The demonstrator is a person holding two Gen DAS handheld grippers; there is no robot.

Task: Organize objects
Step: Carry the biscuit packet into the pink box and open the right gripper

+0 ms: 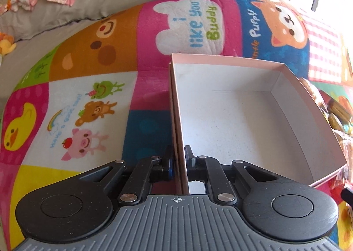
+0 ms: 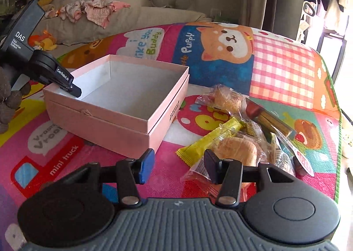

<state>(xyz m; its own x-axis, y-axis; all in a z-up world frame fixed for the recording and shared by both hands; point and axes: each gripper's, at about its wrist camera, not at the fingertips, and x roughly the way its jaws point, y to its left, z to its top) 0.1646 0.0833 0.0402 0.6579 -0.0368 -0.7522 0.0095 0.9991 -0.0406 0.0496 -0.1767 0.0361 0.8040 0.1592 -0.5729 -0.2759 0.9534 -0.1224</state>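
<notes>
An open pink box (image 1: 242,118) with a white inside sits on a colourful play mat; it also shows in the right wrist view (image 2: 123,105) and holds nothing. My left gripper (image 1: 179,162) is shut on the box's left wall; it shows from outside in the right wrist view (image 2: 74,90). My right gripper (image 2: 178,162) is open and empty, low over the mat just in front of a pile of wrapped snacks: a bun (image 2: 238,149), a yellow bar (image 2: 211,138), a roll cake (image 2: 227,96) and a chocolate stick pack (image 2: 267,116).
The play mat (image 2: 286,70) covers the floor. A beige sofa (image 2: 154,17) with baby clothes (image 2: 97,8) and plush toys (image 2: 43,41) stands behind it. A brown plush (image 2: 8,101) is at the left edge.
</notes>
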